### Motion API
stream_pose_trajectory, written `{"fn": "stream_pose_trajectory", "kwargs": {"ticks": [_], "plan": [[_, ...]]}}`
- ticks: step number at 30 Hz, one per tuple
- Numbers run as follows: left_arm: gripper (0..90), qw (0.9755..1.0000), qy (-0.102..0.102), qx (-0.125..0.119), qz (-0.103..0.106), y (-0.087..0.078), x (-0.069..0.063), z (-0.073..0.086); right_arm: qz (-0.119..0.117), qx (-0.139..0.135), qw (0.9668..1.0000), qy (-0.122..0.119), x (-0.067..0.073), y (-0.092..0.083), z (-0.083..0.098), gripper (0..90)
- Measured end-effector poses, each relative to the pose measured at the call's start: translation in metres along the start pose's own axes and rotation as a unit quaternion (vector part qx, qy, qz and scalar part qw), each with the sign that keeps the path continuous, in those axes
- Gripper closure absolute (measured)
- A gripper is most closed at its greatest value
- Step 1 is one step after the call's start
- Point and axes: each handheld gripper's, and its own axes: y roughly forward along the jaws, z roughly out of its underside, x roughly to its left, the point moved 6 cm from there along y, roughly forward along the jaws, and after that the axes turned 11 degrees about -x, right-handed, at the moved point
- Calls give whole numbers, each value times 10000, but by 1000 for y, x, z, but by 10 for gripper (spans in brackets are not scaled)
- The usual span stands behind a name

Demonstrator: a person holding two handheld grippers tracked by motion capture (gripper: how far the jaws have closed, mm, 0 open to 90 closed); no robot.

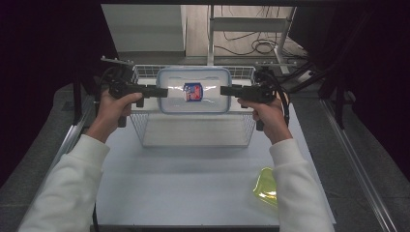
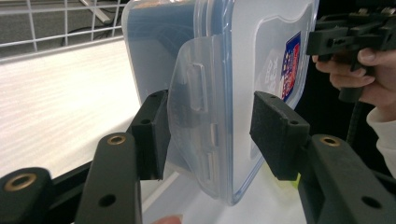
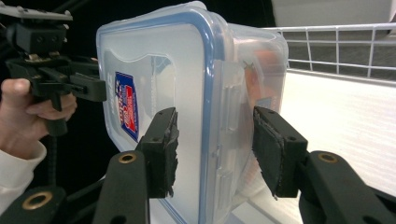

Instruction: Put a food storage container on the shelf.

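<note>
Forearms outstretched, grippers [image 1: 162,92] [image 1: 226,90] level – container [image 1: 194,90] clamped

The lidded box [image 1: 194,90] hangs over the wire basket [image 1: 193,126], which stands on the bench [image 1: 183,188] toward its far edge. The left gripper [image 1: 162,92] meets the box's left end, the right gripper [image 1: 225,90] its right end. A crumpled wrapper [image 1: 267,186] lies near the bench's front right corner.
</note>
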Motion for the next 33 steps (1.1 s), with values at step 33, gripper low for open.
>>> {"fn": "stream_pose_trajectory", "kwargs": {"ticks": [33], "plan": [[253,9947,-712,-369,-644,19,34,-11,677,-85,9957,628,-22,24,-5,458]]}}
